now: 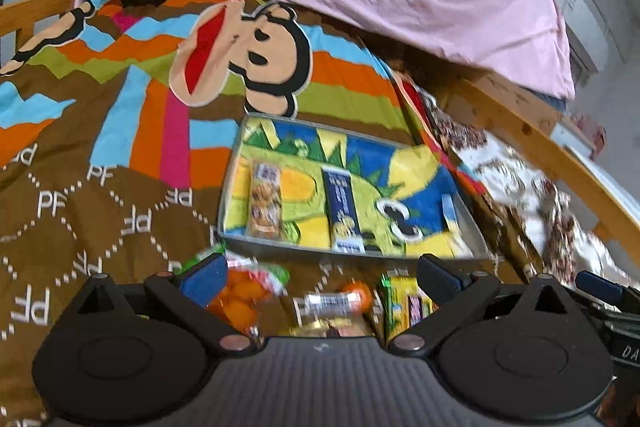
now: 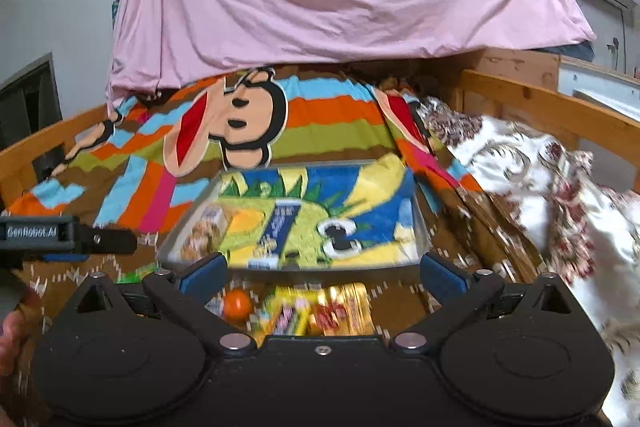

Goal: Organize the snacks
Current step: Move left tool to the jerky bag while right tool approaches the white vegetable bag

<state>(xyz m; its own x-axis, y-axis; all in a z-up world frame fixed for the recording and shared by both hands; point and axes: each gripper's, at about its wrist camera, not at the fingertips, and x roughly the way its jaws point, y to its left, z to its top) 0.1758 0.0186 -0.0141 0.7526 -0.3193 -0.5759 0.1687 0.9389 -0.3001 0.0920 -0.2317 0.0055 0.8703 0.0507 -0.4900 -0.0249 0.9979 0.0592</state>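
Brown patterned bedspread (image 1: 100, 211) covers the bed and carries everything noted below; the metal tray (image 1: 228, 195) serves as the reference landmark.

Left of the tray, the bedspread shows only its white lettering. In the right wrist view, the left hand-held gripper (image 2: 120, 241) enters from the frame edge at the tray's near-left corner.

Inside the tray, a yellow, green and blue cartoon towel (image 1: 400, 163) lines the floor. A cookie packet (image 1: 265, 203) lies lengthwise on the left part of the towel. A dark blue packet (image 1: 342, 211) lies beside it toward the middle, apart from it. The right part of the towel holds no packet.

Near the tray's front wall, loose snacks lie on the bedspread. From left: a bag of orange fruit pieces (image 1: 240, 291), a small white-and-orange tube (image 1: 336, 301), a yellow-green packet (image 1: 404, 303). A gold-wrapped item (image 2: 344, 307) lies right of that packet in the right wrist view. Blur hides all labels.

Left hand-held gripper (image 1: 320, 275): fingers spread wide, holding nothing, above the loose snacks.

Right hand-held gripper (image 2: 324, 271): fingers spread wide, holding nothing, at the tray's front wall.

Right of the tray lies a white floral quilt (image 2: 540, 187).
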